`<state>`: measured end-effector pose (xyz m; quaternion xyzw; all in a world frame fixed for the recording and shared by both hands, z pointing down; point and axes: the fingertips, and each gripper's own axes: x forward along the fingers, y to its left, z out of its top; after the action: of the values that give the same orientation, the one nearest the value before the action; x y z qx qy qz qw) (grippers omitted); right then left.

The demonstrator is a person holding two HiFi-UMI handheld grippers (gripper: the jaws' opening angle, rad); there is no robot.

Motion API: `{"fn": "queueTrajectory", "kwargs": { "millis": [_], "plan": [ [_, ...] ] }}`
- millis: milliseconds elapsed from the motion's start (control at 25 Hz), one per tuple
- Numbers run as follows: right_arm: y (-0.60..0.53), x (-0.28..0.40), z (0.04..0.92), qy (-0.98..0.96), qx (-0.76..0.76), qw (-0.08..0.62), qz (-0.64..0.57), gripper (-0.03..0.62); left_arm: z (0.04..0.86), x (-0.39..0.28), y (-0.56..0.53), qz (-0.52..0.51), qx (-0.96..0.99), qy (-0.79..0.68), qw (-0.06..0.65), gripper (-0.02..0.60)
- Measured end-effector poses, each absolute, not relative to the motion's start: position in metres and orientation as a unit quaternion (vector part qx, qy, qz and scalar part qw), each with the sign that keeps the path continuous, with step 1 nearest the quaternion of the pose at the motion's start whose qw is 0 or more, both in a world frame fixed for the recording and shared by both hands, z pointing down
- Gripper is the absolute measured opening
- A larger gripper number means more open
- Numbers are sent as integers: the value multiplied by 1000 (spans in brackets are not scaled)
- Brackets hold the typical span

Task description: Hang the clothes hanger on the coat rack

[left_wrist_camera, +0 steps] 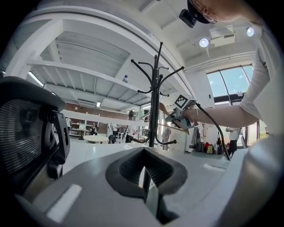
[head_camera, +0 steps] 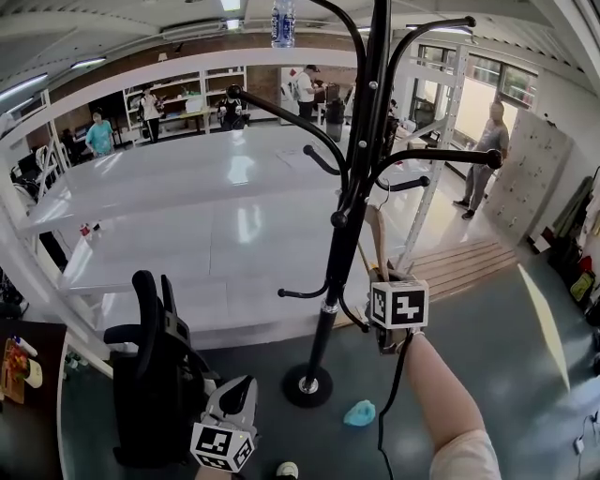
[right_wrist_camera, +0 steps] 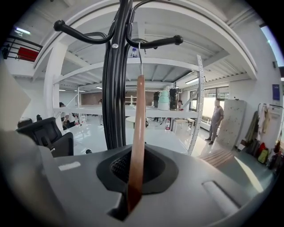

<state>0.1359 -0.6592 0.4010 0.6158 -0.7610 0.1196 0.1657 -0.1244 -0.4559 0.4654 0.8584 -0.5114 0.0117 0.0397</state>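
While the right claw (right_wrist_camera: 133, 199) pinches the lower end of the wooden hanger (right_wrist_camera: 138, 124), the hanger stands near upright just right of the coat rack (right_wrist_camera: 116, 88) pole. Its wire hook (right_wrist_camera: 141, 57) reaches up to the ball-tipped rack arm (right_wrist_camera: 155, 44); can't tell if it rests on the arm or sits just beside it. Head view: right claw close to the pole at mid height, above a lower peg (head_camera: 305, 292) and under the upper arms. Left claw (left_wrist_camera: 148, 195) is pressed together with nothing in it, low, well apart from the rack, beside a black office chair (head_camera: 150, 375). Room: bare grey floor (head_camera: 487, 356) right of the rack base (head_camera: 307, 384); the chair crowds the left; the white counter (head_camera: 187, 187) edge sits right behind the pole. Blue scrap (head_camera: 359, 412) on the floor near the base. Markings: black-and-white square markers on each claw's cube (head_camera: 400, 304); bottle (head_camera: 282, 23) label up top too small to read.
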Motion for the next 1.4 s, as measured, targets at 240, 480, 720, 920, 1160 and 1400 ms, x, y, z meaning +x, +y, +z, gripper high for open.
{"fn": "queueTrajectory", "kwargs": {
  "millis": [240, 480, 720, 920, 1160, 1400],
  "plan": [
    [-655, 136, 406, -766, 611, 152, 127, 31, 462, -125, -457, 11, 857, -514, 36, 0],
    [-643, 136, 388, -781, 606, 89, 117, 87, 451, -125, -454, 1, 857, -515, 28, 0],
    [-626, 139, 361, -796, 601, 26, 69, 291, 444, -120, -448, -6, 858, -513, 22, 0],
    [-597, 152, 348, -791, 609, 18, 54, 277, 436, -106, -441, -11, 864, -504, 13, 0],
    [-537, 158, 330, -782, 623, 9, -3, 176, 422, -87, -425, -25, 871, -490, 3, 0],
    [-469, 152, 338, -776, 628, 11, -55, 87, 418, -66, -393, -29, 879, -476, -1, 0]
  ]
}}
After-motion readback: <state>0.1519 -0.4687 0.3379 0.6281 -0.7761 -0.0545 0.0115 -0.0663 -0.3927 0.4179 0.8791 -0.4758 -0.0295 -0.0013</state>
